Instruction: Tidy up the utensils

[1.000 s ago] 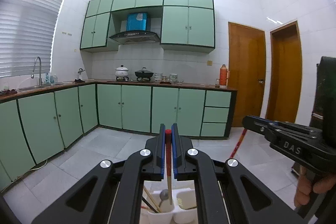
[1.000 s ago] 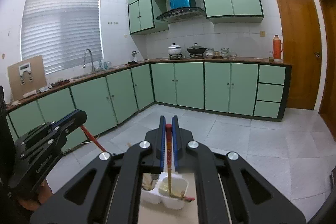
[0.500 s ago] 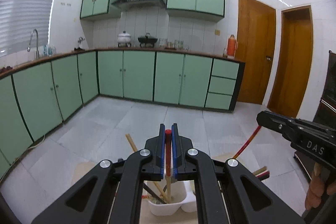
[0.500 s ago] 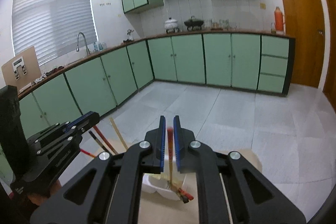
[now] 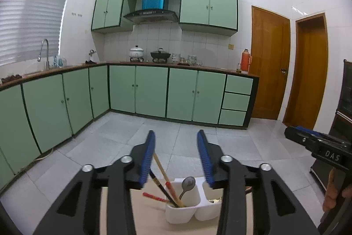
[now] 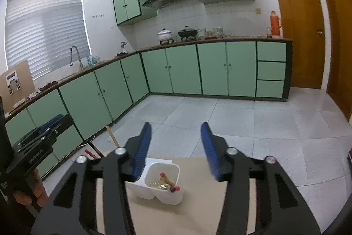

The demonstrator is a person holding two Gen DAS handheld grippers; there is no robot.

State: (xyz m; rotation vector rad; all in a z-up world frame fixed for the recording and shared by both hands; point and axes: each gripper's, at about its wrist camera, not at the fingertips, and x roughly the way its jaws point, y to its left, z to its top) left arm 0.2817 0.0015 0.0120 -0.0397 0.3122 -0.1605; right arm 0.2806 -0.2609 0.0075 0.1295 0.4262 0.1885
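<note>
A white two-compartment utensil holder (image 5: 189, 211) stands on a tan table (image 5: 149, 215). Its left compartment holds several chopsticks (image 5: 164, 177) and a metal spoon (image 5: 187, 185). My left gripper (image 5: 176, 158) is open and empty above and just behind the holder. In the right wrist view the holder (image 6: 158, 184) shows its right compartment with red-tipped chopsticks (image 6: 168, 181) and a fork inside. My right gripper (image 6: 176, 151) is open and empty above it. Each gripper also shows at the other view's edge, the right one (image 5: 316, 144) and the left one (image 6: 41, 136).
The table (image 6: 198, 208) stands in a kitchen with green cabinets (image 5: 151, 91), a tiled floor (image 5: 176, 136) and wooden doors (image 5: 270, 63). A dark appliance (image 5: 345, 102) stands at the far right.
Both grippers were shut on red-tipped chopsticks above the holder. Both have opened, and the chopsticks now rest in the holder's compartments.
</note>
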